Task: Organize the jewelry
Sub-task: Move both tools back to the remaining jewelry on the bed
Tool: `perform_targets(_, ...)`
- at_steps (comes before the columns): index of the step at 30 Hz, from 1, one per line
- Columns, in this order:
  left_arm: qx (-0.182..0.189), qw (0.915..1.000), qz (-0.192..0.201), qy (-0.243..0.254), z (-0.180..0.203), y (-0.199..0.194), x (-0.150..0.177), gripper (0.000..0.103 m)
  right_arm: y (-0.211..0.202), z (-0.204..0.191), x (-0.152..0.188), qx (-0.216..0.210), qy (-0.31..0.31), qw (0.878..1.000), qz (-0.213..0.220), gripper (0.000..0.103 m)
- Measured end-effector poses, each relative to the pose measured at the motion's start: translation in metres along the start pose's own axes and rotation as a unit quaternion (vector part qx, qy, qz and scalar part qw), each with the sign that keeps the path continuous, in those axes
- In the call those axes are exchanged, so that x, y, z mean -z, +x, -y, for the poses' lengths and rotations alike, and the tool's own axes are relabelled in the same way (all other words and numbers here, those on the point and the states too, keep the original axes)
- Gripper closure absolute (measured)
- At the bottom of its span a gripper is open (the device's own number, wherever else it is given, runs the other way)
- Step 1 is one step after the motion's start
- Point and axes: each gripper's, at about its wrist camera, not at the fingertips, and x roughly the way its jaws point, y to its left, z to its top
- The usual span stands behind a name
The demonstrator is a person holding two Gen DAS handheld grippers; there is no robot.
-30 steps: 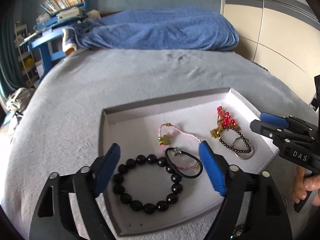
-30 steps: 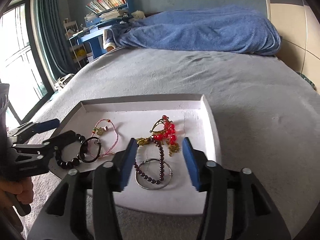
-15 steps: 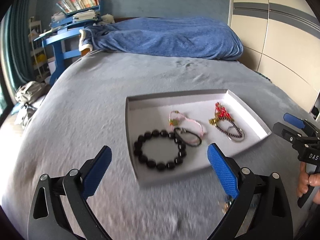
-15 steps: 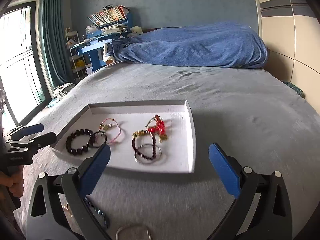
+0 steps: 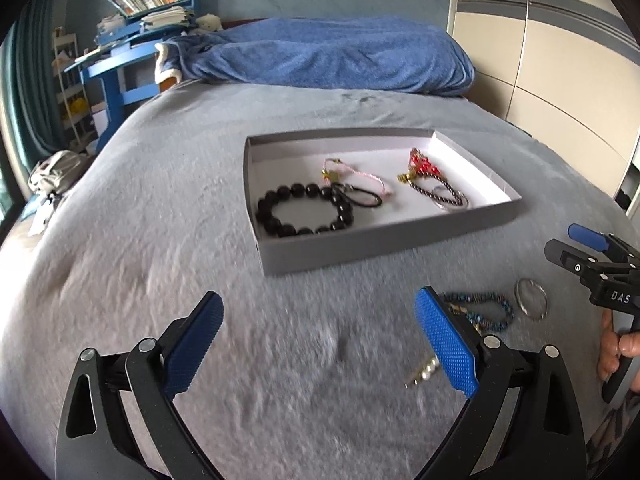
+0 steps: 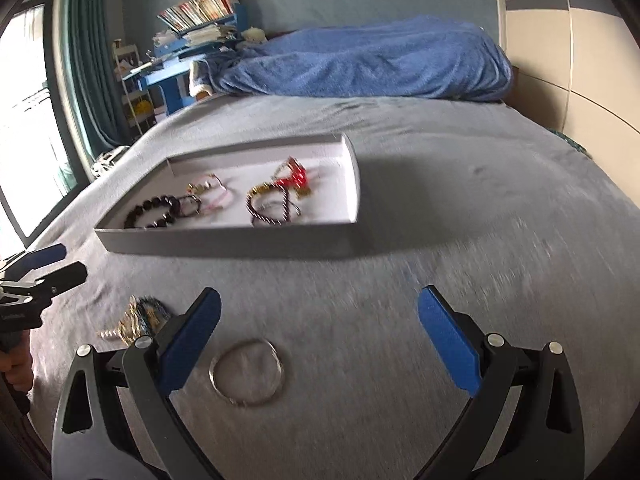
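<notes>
The left gripper [image 5: 316, 344] and the right gripper [image 6: 318, 338] are both wide open and hold nothing. A thin silver ring bangle [image 6: 247, 372] lies on the grey blanket [image 6: 460, 208] between the right gripper's blue pads. The grey tray [image 5: 384, 240] with bracelets sits farther back

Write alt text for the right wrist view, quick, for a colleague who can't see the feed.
The open right gripper hovers over a grey bedspread with a silver bangle lying loose between its fingers. Beyond sits a shallow grey tray holding bracelets, among them a black bead bracelet; more loose jewelry lies at left, near the left gripper.
</notes>
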Motion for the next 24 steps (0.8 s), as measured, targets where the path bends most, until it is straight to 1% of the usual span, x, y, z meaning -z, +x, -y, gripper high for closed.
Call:
perform_targets(5,0.005,0.9999,-0.006,0.006,0.004,-0.002,0.01,0.007,0.002,0.005,0.013,0.004,0.017,1.0,-0.022,0.006)
perform_targets(9,0.01,0.9998,-0.006,0.018,0.011,-0.004,0.015,0.007,0.002,0.002,0.019,0.002,0.008,1.0,-0.029,0.006)
perform_targets(14,0.032,0.9984,-0.002,0.048,0.026,-0.008,0.018,0.007,0.001,0.0,0.022,0.001,0.008,0.999,-0.032,0.006)
perform_targets(17,0.044,0.997,-0.002,0.064,0.035,-0.008,0.019,0.007,-0.001,-0.005,0.024,-0.005,-0.002,0.999,-0.034,0.006)
perform_targets(24,0.054,0.9944,-0.012,0.09,0.049,-0.004,0.023,0.007,0.0,-0.019,0.026,-0.013,-0.038,0.998,-0.044,0.006)
